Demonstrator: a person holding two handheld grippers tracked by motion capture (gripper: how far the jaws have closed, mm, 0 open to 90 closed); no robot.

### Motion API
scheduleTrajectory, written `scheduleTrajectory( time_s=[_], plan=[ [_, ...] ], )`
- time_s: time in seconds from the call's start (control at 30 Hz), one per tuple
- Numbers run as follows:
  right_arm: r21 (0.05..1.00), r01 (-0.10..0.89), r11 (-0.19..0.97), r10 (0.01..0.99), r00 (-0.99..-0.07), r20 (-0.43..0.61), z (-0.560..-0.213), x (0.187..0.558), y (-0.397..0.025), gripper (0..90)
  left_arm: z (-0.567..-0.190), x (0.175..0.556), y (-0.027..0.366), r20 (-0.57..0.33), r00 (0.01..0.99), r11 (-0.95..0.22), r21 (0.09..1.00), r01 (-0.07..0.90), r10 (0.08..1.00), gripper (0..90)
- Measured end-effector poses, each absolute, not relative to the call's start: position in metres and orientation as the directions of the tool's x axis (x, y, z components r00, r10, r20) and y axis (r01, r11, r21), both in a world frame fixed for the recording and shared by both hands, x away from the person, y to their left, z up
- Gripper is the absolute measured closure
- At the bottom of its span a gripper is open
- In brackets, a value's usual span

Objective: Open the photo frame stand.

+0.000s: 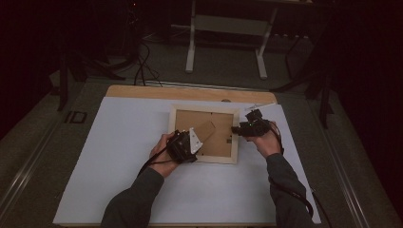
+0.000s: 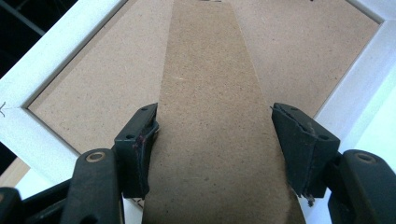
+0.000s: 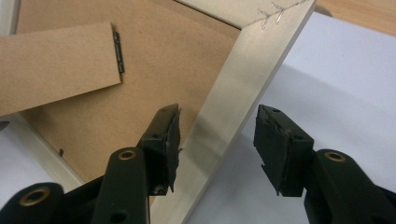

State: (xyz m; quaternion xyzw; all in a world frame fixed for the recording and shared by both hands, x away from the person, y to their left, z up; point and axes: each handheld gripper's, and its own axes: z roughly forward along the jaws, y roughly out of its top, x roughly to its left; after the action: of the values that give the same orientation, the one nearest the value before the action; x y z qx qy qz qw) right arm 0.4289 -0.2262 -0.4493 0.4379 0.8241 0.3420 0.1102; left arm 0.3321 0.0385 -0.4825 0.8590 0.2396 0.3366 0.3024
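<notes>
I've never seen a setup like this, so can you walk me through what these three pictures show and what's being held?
A person sits at a table covered by a white sheet, holding hand-operated tongs in each hand. The high view looks down from above. Each of the other two pictures comes from a small camera riding on one pair of tongs, looking along its black jaws.

On the sheet lies a picture frame, face down, its brown backing board up. The left tongs straddle the cardboard stand flap; one jaw touches its edge, the other stands slightly off. The right tongs are open, straddling the frame's pale rail, not gripping.
</notes>
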Motion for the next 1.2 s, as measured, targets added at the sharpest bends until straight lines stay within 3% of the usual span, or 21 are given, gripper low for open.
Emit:
scheduleTrajectory(
  time_s=[0.57,0.83,0.97,1.2],
  plan=[
    [0.62,0.689,0.375,0.75,-0.619,0.234,-0.45,0.441,-0.235,53.6,-0.485,0.321,0.04,0.503,0.636,-0.716,0.689,0.114,0.585,36.6],
    [0.627,0.705,0.332,0.748,-0.602,0.28,-0.451,0.438,-0.24,56.4,-0.486,0.322,0.042,0.481,0.647,-0.705,0.698,0.127,0.592,36.4],
    [0.635,0.702,0.322,0.755,-0.595,0.276,-0.451,0.436,-0.24,56.7,-0.482,0.328,0.045,0.378,0.685,-0.656,0.73,0.193,0.623,36.1],
    [0.648,0.702,0.295,0.767,-0.579,0.278,-0.453,0.433,-0.24,57.5,-0.474,0.349,0.065,-0.028,0.747,-0.441,0.792,0.422,0.664,36.0]
  ],
)
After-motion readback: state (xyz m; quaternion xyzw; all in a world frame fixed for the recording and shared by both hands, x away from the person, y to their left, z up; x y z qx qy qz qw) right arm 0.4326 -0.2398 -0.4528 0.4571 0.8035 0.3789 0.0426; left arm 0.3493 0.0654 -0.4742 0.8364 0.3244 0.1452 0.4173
